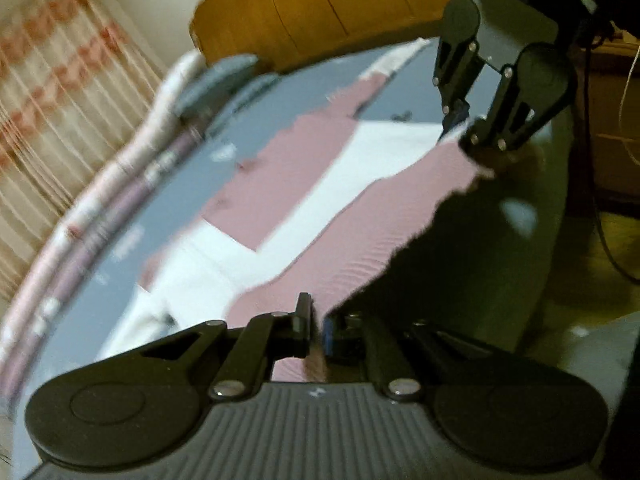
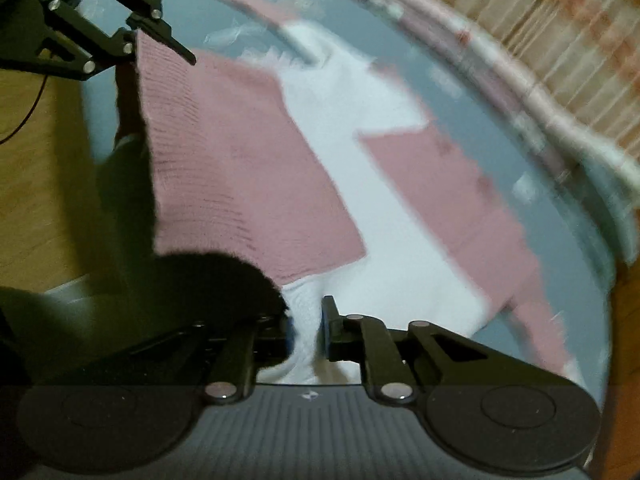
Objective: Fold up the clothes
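Two grippers are on the garment at once, each in one of my hands. From my left wrist camera, my left gripper (image 1: 316, 330) has its jaws nearly together, pinching the near pink edge of the pink-and-white sweater (image 1: 280, 184); the knit runs right into the narrow slot between the pads. Further off in that same view my right gripper (image 1: 464, 128) reaches down from the upper right, its jaws pressed on another part of the same lifted edge. From my right wrist camera, my right gripper has white knit bunched between its blue-lined pads, jaws close on it, and my left gripper (image 2: 138, 46) shows at the upper left clamped on the pink corner. Between the two, the held pink edge is raised off the surface and throws a dark shadow beneath. Most of the sweater lies spread on the grey-blue bedcover (image 2: 480, 92), a broad white stripe running along it between two pink panels, with a sleeve trailing away at the far end. Along the far side of the bed I see a rolled pink and white blanket (image 1: 120, 168), and behind it a striped curtain (image 1: 52, 92). Wooden floor (image 2: 40, 168) shows beside the bed, with a wooden cabinet (image 1: 320, 8) beyond; both views are blurred
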`<state>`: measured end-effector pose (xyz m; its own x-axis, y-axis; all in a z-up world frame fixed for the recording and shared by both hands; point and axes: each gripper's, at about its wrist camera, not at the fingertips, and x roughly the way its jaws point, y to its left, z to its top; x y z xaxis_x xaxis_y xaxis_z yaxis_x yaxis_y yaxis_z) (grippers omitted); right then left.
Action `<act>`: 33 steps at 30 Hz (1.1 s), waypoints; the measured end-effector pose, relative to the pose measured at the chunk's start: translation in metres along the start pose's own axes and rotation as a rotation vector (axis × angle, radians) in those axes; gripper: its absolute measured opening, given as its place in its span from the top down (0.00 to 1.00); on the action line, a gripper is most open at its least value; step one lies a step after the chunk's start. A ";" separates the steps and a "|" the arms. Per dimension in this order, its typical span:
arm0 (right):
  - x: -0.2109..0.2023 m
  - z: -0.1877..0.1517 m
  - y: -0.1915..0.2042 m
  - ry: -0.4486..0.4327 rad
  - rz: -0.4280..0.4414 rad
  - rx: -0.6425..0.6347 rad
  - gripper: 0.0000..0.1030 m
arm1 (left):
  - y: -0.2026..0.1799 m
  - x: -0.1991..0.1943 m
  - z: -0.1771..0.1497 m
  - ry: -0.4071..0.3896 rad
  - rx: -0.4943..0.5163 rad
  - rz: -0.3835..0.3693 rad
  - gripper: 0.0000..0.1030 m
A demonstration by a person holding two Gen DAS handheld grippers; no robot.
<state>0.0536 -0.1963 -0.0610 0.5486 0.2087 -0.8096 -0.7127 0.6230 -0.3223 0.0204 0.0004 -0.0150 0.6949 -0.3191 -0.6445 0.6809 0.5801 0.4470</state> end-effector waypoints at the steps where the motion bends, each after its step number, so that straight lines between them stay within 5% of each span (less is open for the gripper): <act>1: 0.004 -0.003 0.001 0.012 0.031 0.019 0.80 | 0.001 0.003 -0.003 0.023 -0.025 -0.024 0.87; 7: -0.010 -0.018 0.000 0.012 0.079 0.081 0.74 | 0.012 -0.006 -0.017 0.063 -0.104 -0.087 0.79; 11: -0.033 -0.034 -0.024 -0.037 0.100 0.252 0.62 | 0.037 -0.027 -0.027 0.025 -0.240 -0.083 0.69; 17: -0.039 -0.072 -0.072 -0.105 0.057 0.597 0.62 | 0.070 -0.044 -0.037 -0.080 -0.473 -0.040 0.61; 21: -0.028 -0.100 -0.085 -0.112 0.017 0.771 0.62 | 0.068 -0.032 -0.027 -0.134 -0.456 -0.067 0.60; 26: 0.005 -0.108 -0.075 -0.023 -0.073 0.765 0.65 | 0.054 0.003 -0.005 -0.164 -0.404 -0.164 0.59; 33: 0.008 -0.073 -0.065 -0.132 -0.011 0.717 0.67 | 0.032 0.025 0.026 -0.229 -0.346 -0.283 0.57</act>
<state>0.0726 -0.2905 -0.0829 0.6348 0.2604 -0.7275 -0.2701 0.9569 0.1069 0.0654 -0.0082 -0.0007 0.5530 -0.6341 -0.5405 0.7609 0.6487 0.0175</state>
